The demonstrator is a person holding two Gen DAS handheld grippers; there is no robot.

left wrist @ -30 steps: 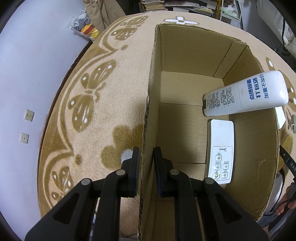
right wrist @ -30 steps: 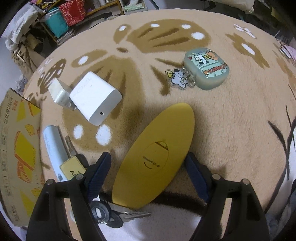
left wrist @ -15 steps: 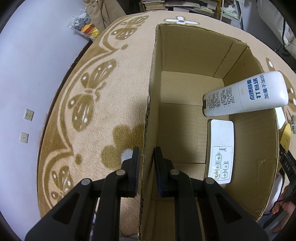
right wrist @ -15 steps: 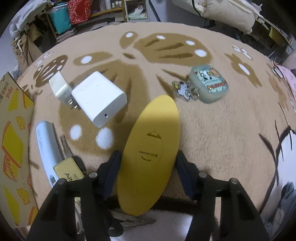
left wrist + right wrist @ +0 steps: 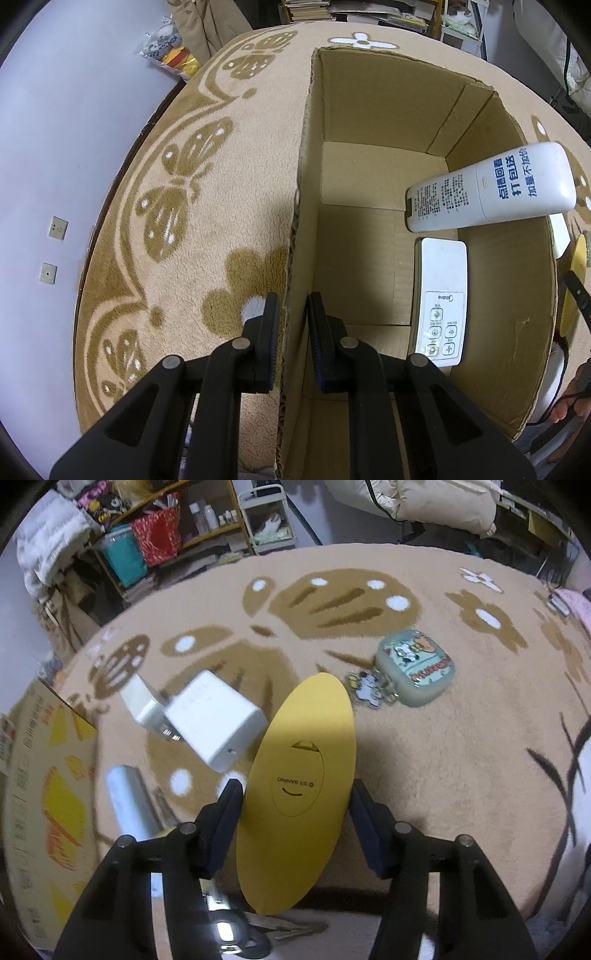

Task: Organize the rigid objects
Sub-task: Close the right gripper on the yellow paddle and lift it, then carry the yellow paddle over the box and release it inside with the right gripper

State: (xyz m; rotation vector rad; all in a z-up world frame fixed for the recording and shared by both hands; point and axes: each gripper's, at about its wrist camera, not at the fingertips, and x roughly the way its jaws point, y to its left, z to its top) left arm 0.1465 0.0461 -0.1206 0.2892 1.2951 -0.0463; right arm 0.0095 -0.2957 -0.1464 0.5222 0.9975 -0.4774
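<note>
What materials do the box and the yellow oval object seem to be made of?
Box: brown corrugated cardboard, matte; the fluted layer shows along its cut edge. Yellow oval object: probably hard plastic, smooth and slightly satin, with a printed or moulded oval outline and small lettering.

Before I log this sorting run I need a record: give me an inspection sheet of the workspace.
Surface: beige butterfly-pattern carpet.
Job's things: cardboard box holds a Midea remote; a second white remote leans on its rim. Yellow oval Sanrio item in the right tool.
Clutter: white charger, cartoon earbud case, silver tube, keys.
Grippers: left tool clamps the box wall; right tool grips the oval.
Cables: black cord beside the box.
Surroundings: cluttered shelves.
</note>
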